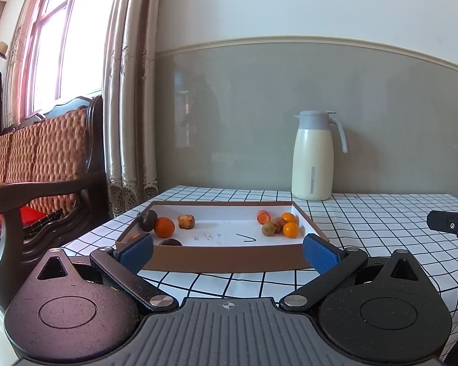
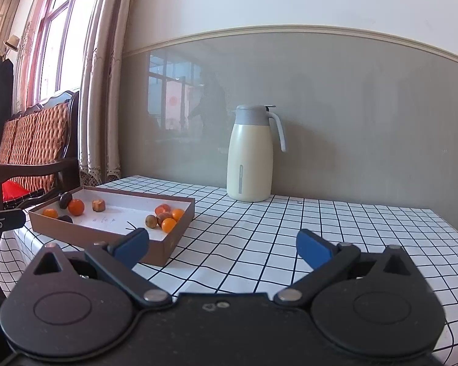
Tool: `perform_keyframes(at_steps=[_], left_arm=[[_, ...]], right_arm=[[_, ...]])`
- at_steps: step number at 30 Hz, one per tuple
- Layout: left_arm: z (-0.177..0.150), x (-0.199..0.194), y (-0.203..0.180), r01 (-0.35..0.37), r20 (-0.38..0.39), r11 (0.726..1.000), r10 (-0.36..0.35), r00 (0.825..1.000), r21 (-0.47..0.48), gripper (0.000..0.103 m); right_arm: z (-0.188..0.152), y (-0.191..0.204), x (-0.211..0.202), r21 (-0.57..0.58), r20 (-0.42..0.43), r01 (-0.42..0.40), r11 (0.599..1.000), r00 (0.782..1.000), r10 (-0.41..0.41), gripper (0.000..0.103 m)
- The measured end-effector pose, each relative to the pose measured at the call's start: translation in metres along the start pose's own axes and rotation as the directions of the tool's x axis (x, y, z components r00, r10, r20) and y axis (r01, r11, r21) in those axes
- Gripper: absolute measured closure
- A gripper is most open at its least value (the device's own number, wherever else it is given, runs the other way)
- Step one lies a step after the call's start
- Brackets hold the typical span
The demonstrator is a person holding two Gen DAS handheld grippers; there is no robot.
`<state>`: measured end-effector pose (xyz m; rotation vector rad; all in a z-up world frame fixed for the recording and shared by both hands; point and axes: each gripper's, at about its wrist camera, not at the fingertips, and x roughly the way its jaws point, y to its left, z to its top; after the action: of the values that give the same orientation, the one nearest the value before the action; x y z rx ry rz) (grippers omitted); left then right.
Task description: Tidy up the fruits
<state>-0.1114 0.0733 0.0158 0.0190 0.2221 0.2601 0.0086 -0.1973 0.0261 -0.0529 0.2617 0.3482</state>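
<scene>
A shallow brown cardboard tray (image 1: 229,257) with a white floor holds two groups of small fruit. On its left lie an orange (image 1: 164,227), dark fruits (image 1: 148,220) and a brown piece (image 1: 186,221). On its right lie small oranges (image 1: 290,229) and brownish fruits (image 1: 268,229). The tray also shows in the right wrist view (image 2: 165,245), with the right cluster (image 2: 168,216) and the left orange (image 2: 76,207). My left gripper (image 1: 229,251) is open and empty just in front of the tray. My right gripper (image 2: 223,248) is open and empty, right of the tray.
A cream thermos jug (image 1: 313,158) stands at the back of the checked tablecloth (image 1: 381,244), against the wall; it also shows in the right wrist view (image 2: 250,155). A wooden sofa (image 1: 39,158) and curtains stand left of the table. The right gripper's body (image 1: 455,225) shows at the right.
</scene>
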Motion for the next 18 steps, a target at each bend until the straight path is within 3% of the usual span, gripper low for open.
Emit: perform_keyframes(at_steps=[18], left_arm=[[0.0002,-0.0004,0.0013,0.004,0.001,1.0,-0.003,1.0,-0.011,0.0]], right_arm=[[-0.0005,-0.0005,0.0,0.008,0.004,0.004,1.0,1.0,-0.004,0.006]])
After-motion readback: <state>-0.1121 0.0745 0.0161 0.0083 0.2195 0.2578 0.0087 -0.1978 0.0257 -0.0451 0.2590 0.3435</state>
